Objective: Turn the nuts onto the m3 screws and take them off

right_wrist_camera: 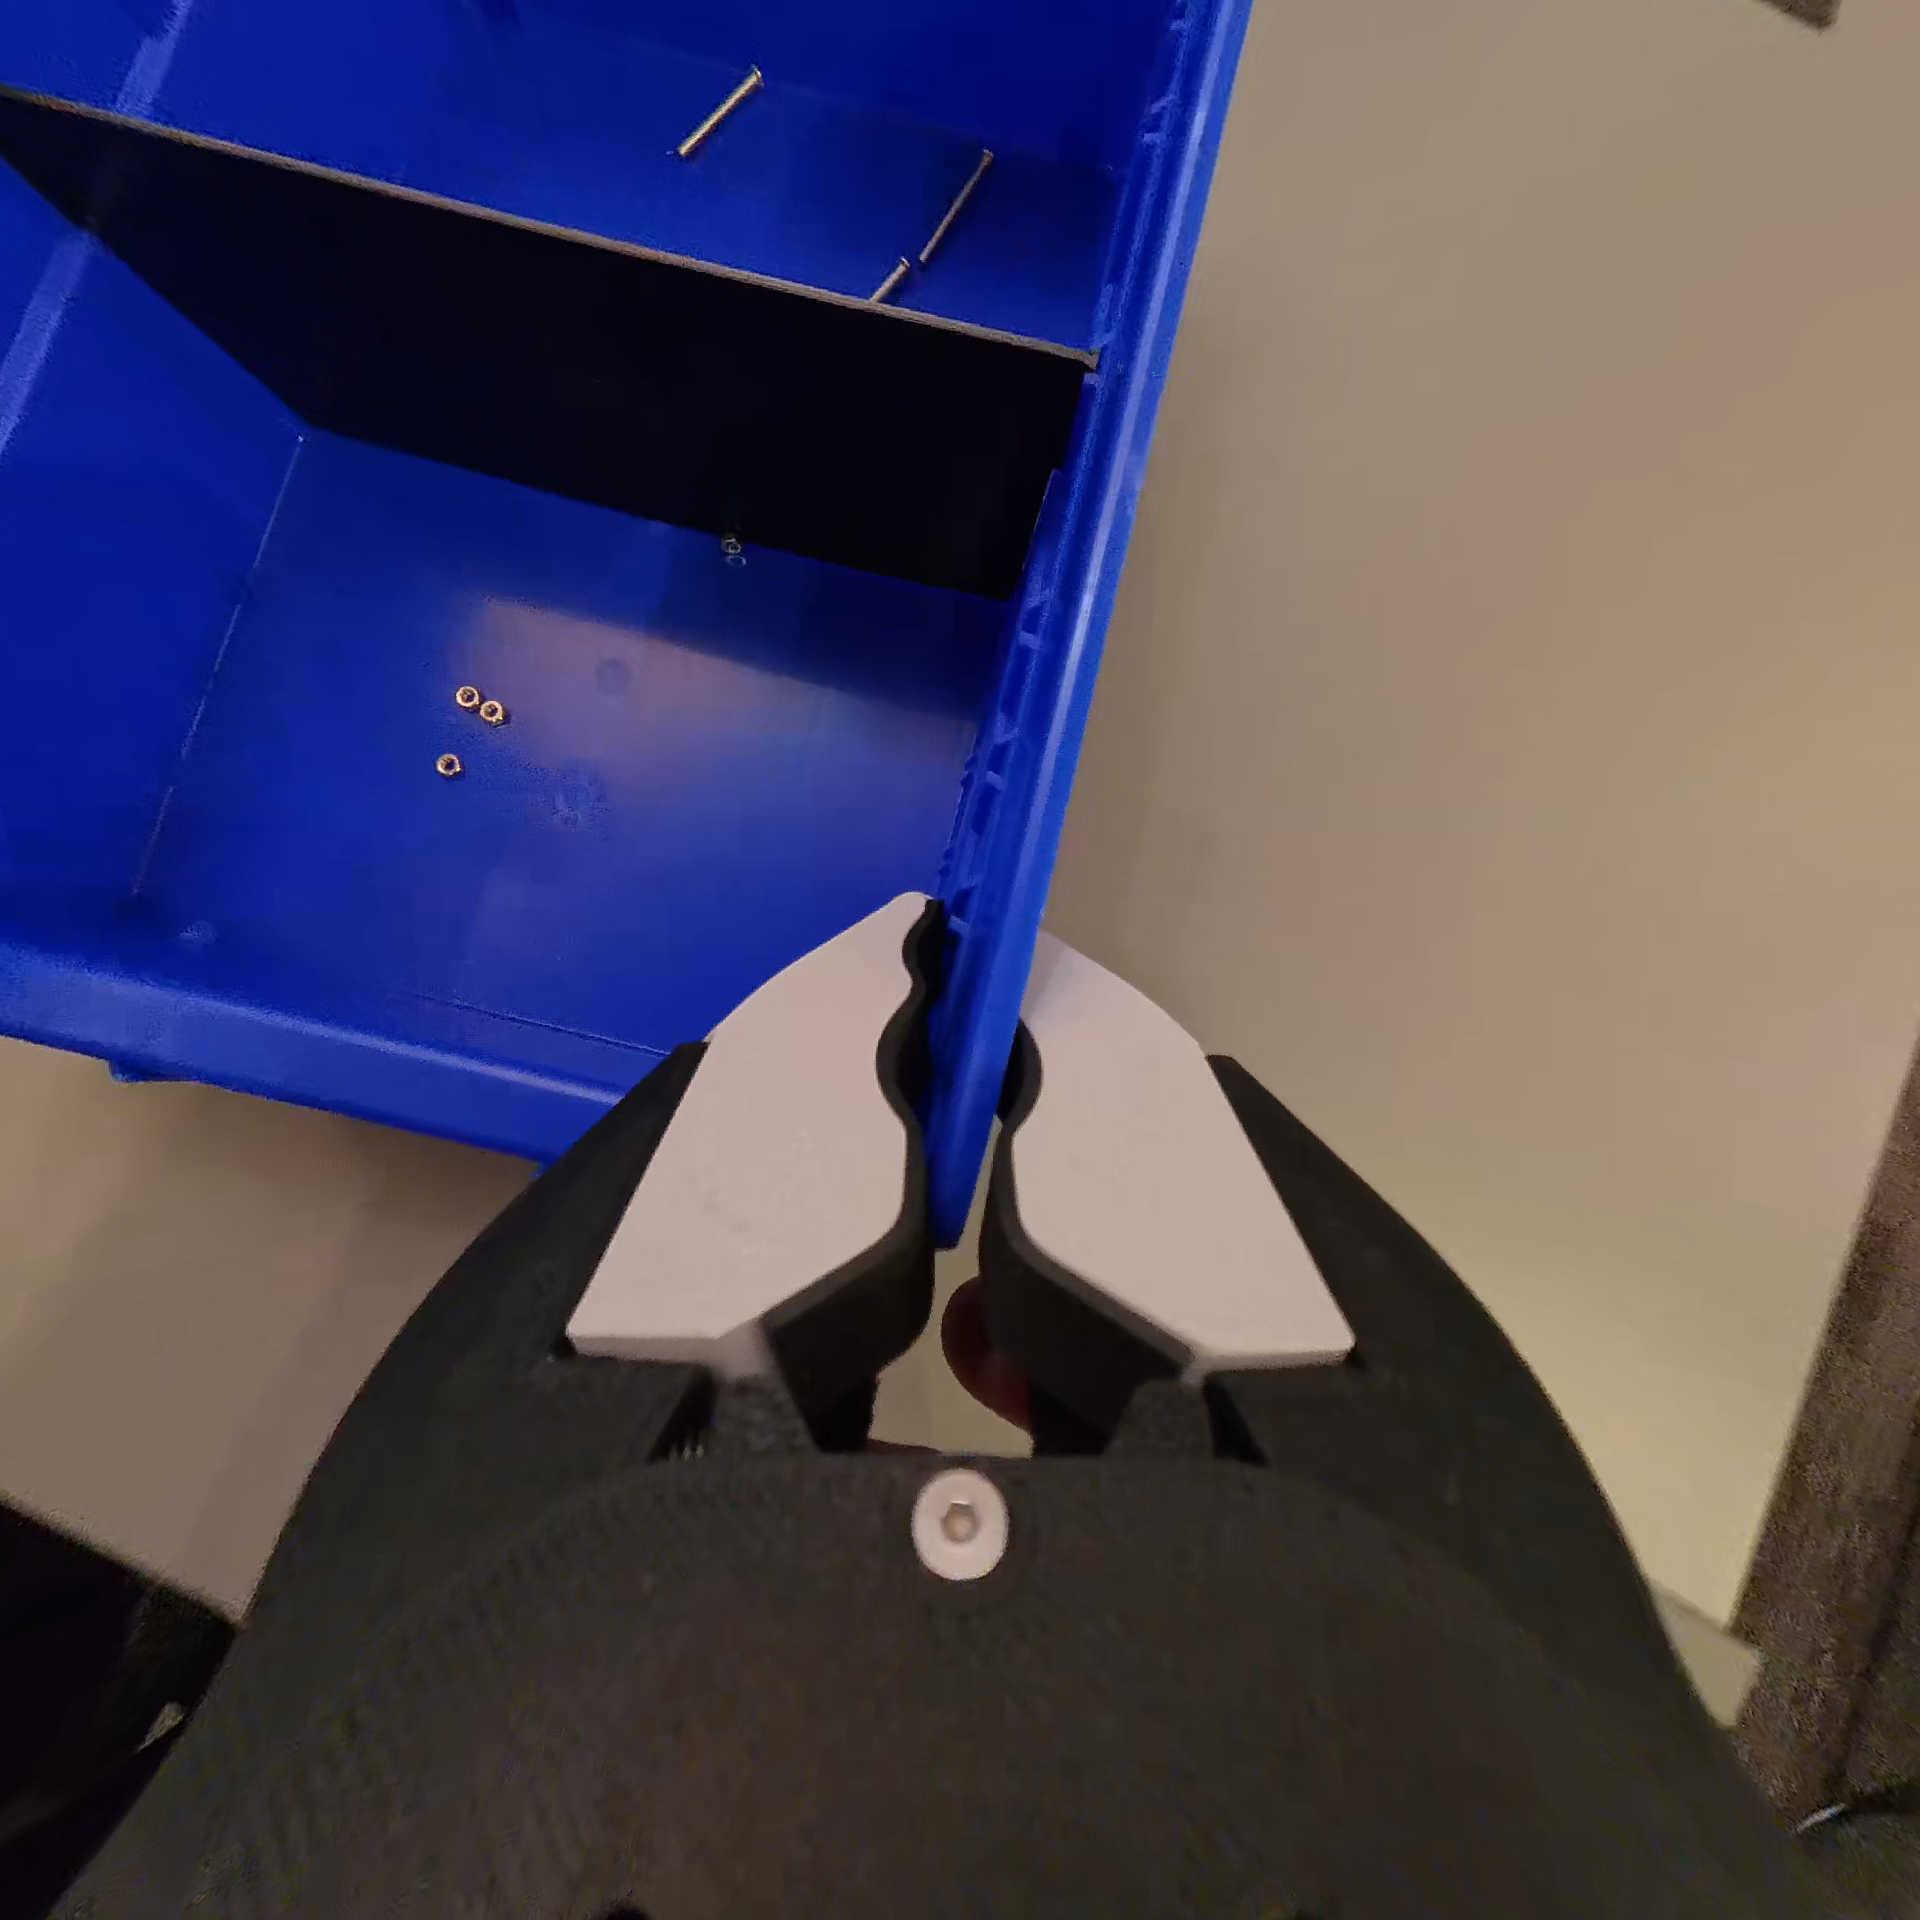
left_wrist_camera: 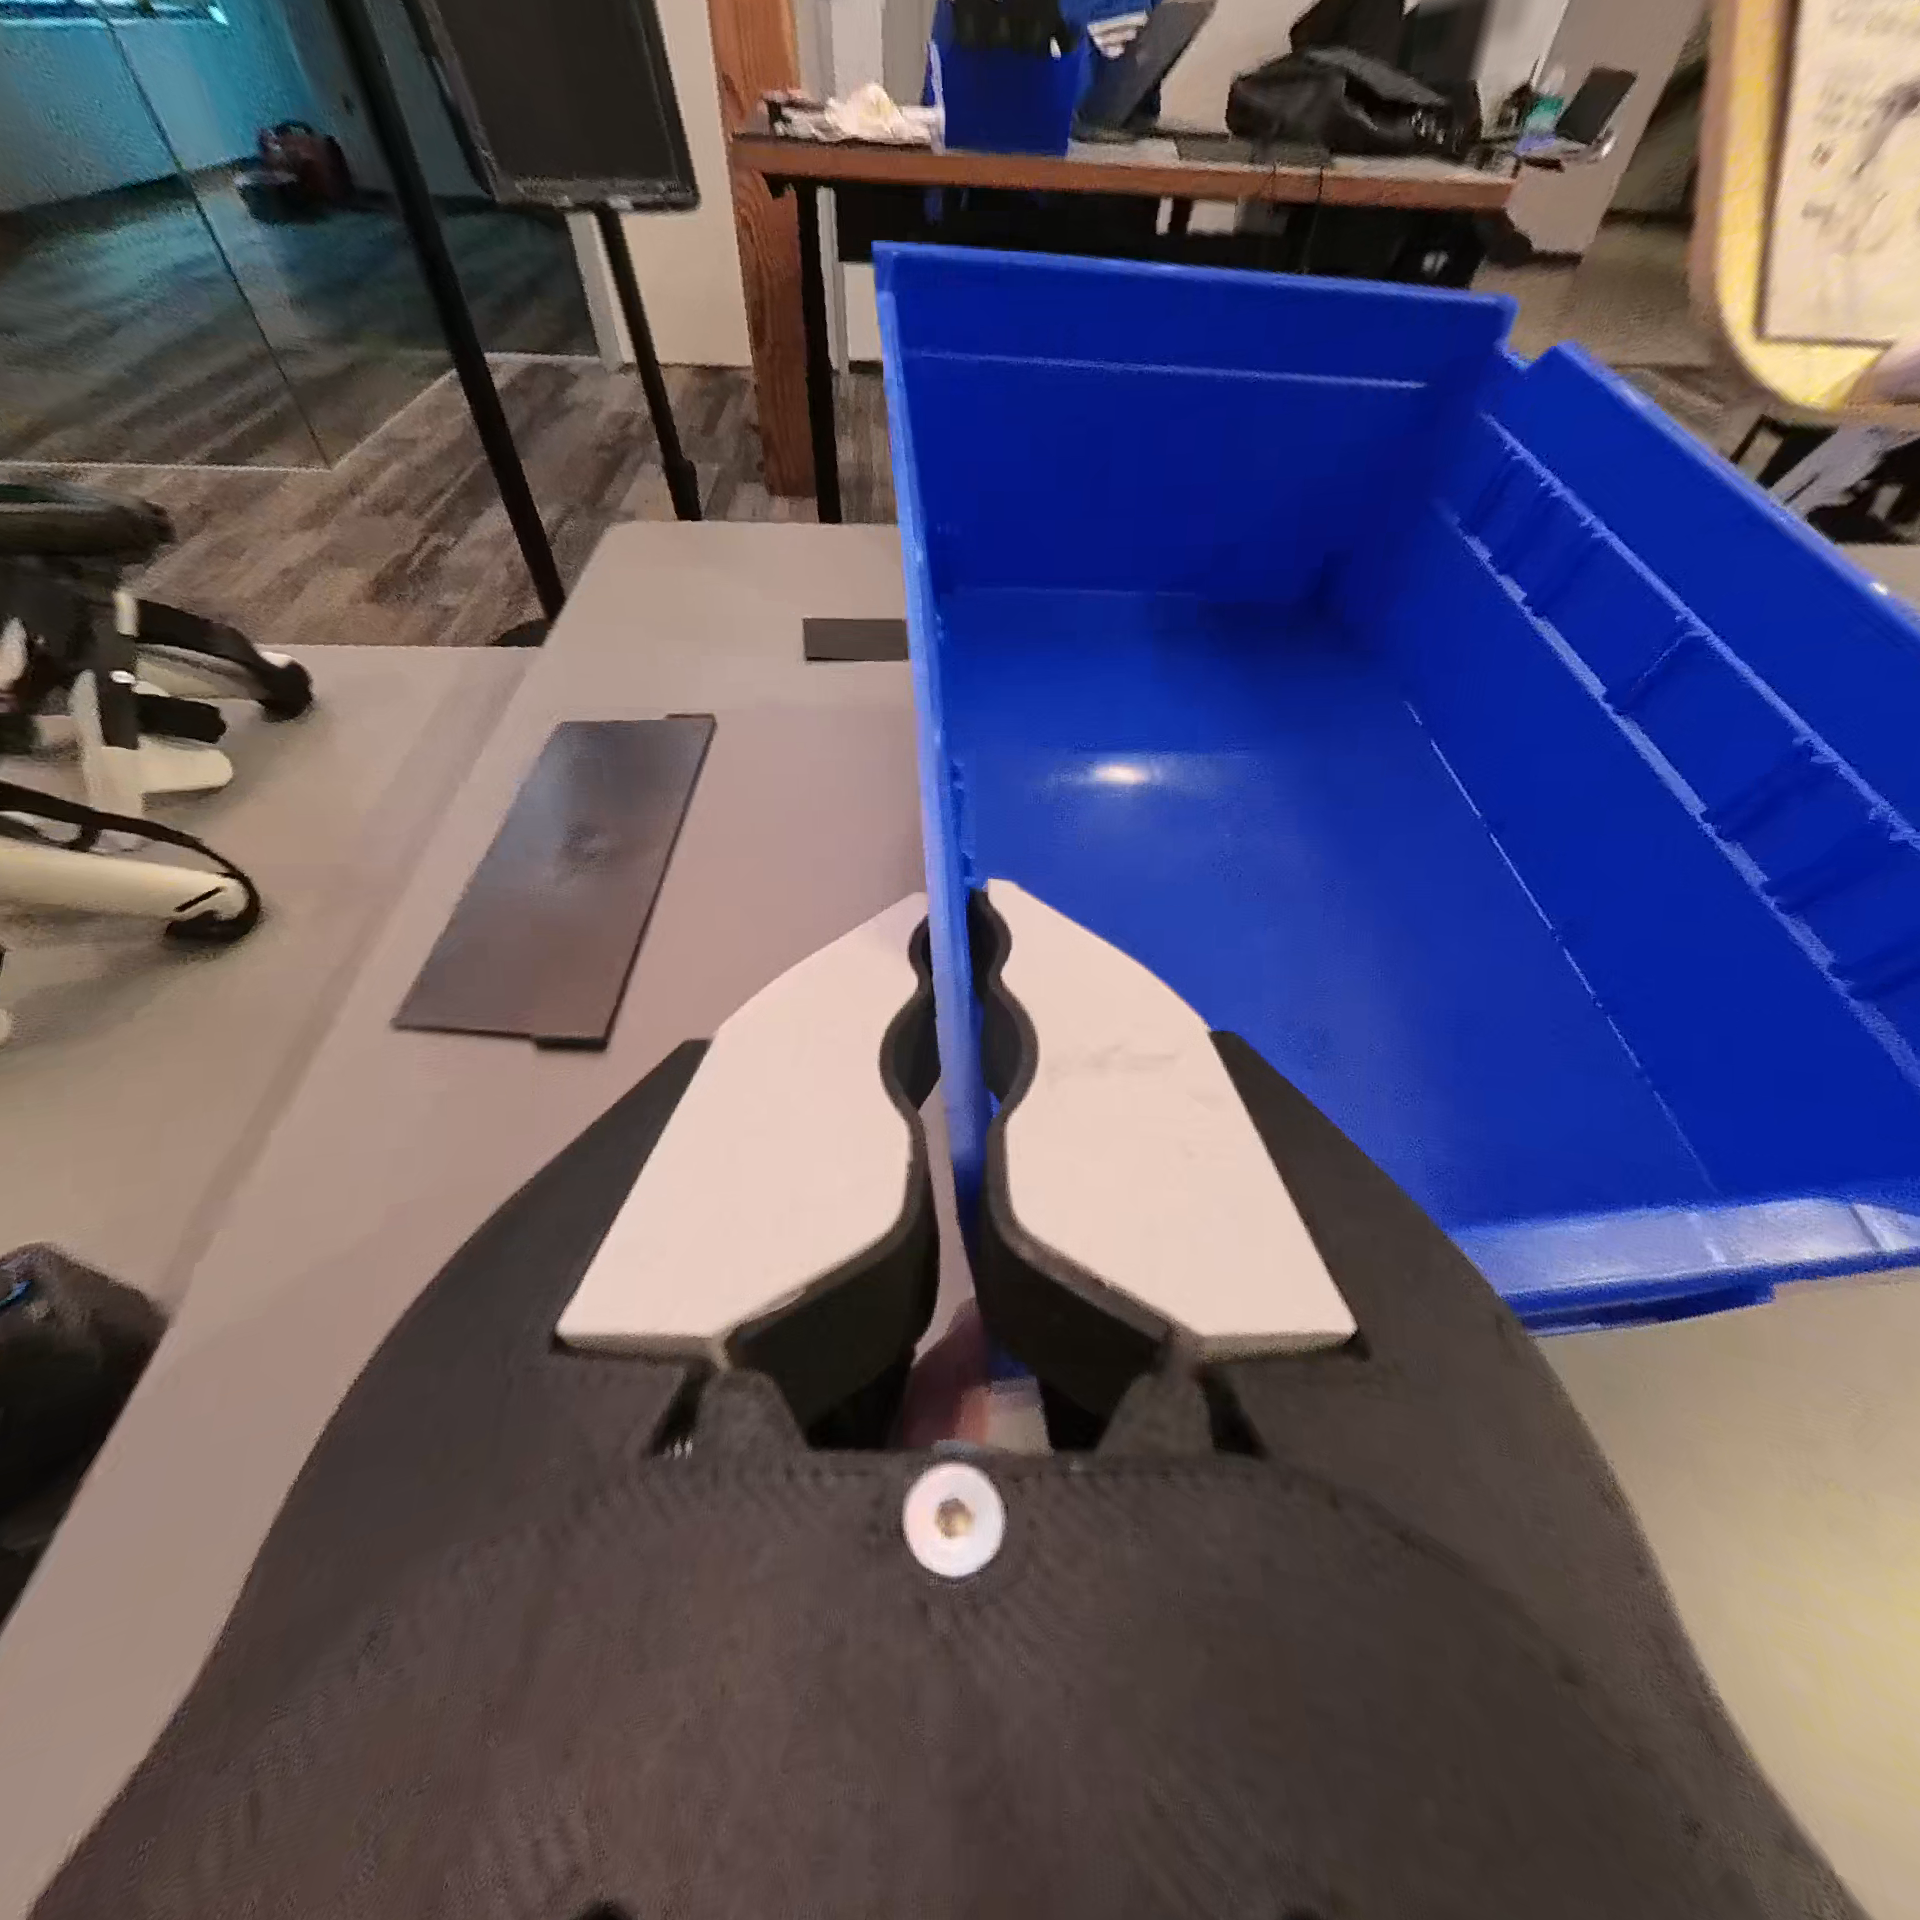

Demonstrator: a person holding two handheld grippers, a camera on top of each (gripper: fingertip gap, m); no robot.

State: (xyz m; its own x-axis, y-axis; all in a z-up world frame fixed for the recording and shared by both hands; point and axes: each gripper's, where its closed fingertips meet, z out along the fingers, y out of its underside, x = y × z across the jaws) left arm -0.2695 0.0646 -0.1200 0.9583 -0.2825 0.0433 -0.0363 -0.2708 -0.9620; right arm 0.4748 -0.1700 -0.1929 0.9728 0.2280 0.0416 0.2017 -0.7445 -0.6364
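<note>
In the left wrist view my left gripper [left_wrist_camera: 956, 906] is shut on the thin left wall of a blue bin [left_wrist_camera: 1299, 831]; both pads press on the wall. The part of the bin seen here holds nothing. In the right wrist view my right gripper [right_wrist_camera: 977, 925] is shut on the right wall of a blue bin [right_wrist_camera: 1049, 727], near its front corner. A black divider [right_wrist_camera: 623, 416] splits this bin. Small brass nuts [right_wrist_camera: 478, 704] lie on the floor of the near compartment. Three long thin screws [right_wrist_camera: 719, 109] lie beyond the divider.
A flat black plate [left_wrist_camera: 561, 873] and a small black piece [left_wrist_camera: 854, 638] lie on the grey table [left_wrist_camera: 727, 779] left of the bin. An office chair [left_wrist_camera: 104, 727] stands at the far left. The table's edge [right_wrist_camera: 1756, 1455] and carpet are at the right. My hands' fingertips stand some 80 cm from each other. The left tips stand about 25 cm off the flat black plate [left_wrist_camera: 561, 873].
</note>
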